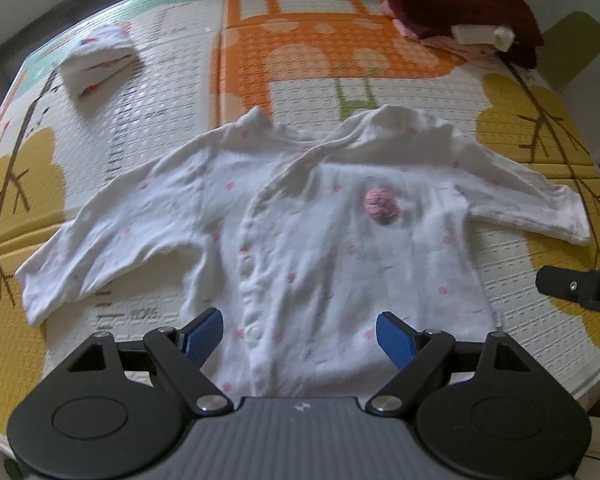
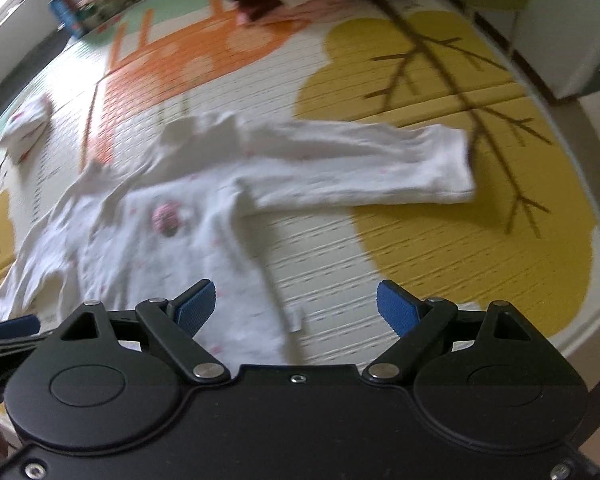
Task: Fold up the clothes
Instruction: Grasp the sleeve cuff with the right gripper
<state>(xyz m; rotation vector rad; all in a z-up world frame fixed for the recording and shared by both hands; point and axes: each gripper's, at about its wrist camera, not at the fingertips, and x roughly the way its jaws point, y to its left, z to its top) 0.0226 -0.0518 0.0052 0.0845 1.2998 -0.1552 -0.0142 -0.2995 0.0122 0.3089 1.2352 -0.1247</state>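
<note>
A white baby top with pink dots (image 1: 300, 216) lies flat on the play mat (image 1: 160, 92), sleeves spread left and right, a pink patch (image 1: 381, 205) on its chest. My left gripper (image 1: 299, 338) is open and empty over its lower hem. The top also shows in the right wrist view (image 2: 188, 216), its right sleeve (image 2: 360, 160) stretched out. My right gripper (image 2: 296, 310) is open and empty over the top's lower right corner. The right gripper's finger shows at the right edge of the left wrist view (image 1: 580, 290).
A folded white garment (image 1: 98, 58) lies at the mat's far left. A pile of dark red and pink clothes (image 1: 464, 12) sits at the far right. A blue can (image 2: 66, 12) stands beyond the mat. The mat's edge runs close on the right (image 2: 580, 280).
</note>
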